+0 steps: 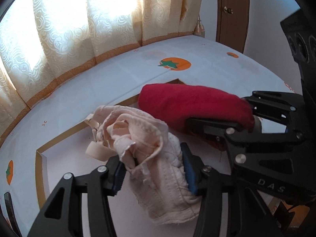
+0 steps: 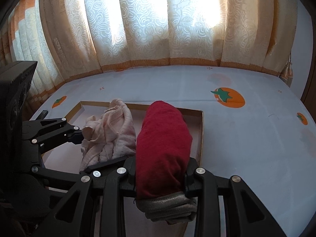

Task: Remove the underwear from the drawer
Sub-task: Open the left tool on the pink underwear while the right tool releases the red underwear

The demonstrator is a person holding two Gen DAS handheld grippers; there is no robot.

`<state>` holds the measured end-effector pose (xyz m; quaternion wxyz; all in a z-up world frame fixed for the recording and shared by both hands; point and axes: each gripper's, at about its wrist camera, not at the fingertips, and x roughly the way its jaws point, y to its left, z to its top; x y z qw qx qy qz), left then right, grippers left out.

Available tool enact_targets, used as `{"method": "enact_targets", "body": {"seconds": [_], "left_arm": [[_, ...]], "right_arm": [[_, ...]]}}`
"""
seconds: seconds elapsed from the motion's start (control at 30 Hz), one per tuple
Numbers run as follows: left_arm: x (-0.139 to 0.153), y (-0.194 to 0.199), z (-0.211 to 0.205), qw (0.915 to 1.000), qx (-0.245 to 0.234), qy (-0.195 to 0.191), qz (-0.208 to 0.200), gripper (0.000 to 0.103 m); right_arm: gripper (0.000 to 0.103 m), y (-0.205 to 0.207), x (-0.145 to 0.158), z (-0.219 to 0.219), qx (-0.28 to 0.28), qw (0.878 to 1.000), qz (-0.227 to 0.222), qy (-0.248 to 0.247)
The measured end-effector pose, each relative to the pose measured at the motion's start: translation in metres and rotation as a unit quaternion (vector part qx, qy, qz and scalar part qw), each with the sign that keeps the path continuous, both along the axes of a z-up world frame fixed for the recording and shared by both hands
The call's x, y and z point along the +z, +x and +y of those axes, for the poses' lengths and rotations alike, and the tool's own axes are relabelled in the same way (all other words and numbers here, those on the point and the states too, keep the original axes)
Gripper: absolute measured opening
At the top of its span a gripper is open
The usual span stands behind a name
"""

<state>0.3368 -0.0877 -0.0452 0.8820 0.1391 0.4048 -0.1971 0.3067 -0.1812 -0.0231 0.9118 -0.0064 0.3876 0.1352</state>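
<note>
My left gripper [image 1: 156, 171] is shut on a crumpled pale pink undergarment [image 1: 142, 142], held above the open drawer [image 1: 42, 158]. My right gripper [image 2: 161, 175] is shut on a rolled red underwear with a grey waistband [image 2: 164, 146], also over the drawer [image 2: 200, 136]. In the left wrist view the right gripper [image 1: 233, 118] holds the red roll [image 1: 189, 104] just right of the pink one. In the right wrist view the left gripper [image 2: 85, 148] holds the pink garment [image 2: 110, 130] just left of the red roll. The drawer's white bottom shows under both.
The drawer is a shallow box set in a pale blue surface [image 2: 246, 138] printed with orange persimmons [image 2: 229, 97]. Cream patterned curtains [image 2: 148, 29] hang behind it. A brown wooden door [image 1: 231, 13] stands at the far right.
</note>
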Motion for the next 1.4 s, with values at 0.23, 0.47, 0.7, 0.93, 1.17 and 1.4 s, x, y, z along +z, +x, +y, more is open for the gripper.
{"method": "enact_targets", "body": {"seconds": [0.23, 0.47, 0.7, 0.93, 1.17, 1.4], "left_arm": [[0.000, -0.003, -0.003, 0.9999, 0.001, 0.015, -0.009, 0.057], [0.009, -0.015, 0.003, 0.9994, 0.017, 0.016, -0.026, 0.071], [0.015, -0.025, 0.006, 0.9989, 0.024, 0.014, -0.038, 0.079], [0.028, -0.044, 0.007, 0.9984, 0.020, -0.003, -0.052, 0.082], [0.041, -0.068, 0.006, 0.9980, 0.016, -0.024, -0.056, 0.082], [0.054, -0.104, 0.010, 0.9968, 0.009, -0.046, -0.064, 0.085]], "right_arm": [[0.064, 0.000, -0.001, -0.004, -0.015, 1.000, 0.006, -0.001], [0.070, -0.008, 0.005, -0.007, -0.018, 1.000, -0.018, 0.006], [0.076, -0.014, 0.011, -0.009, -0.021, 0.999, -0.024, 0.003], [0.076, -0.032, 0.028, -0.016, -0.026, 0.999, -0.040, 0.018], [0.077, -0.060, 0.046, -0.016, -0.019, 0.998, -0.053, 0.027], [0.080, -0.100, 0.069, -0.013, -0.004, 0.997, -0.073, 0.039]]}}
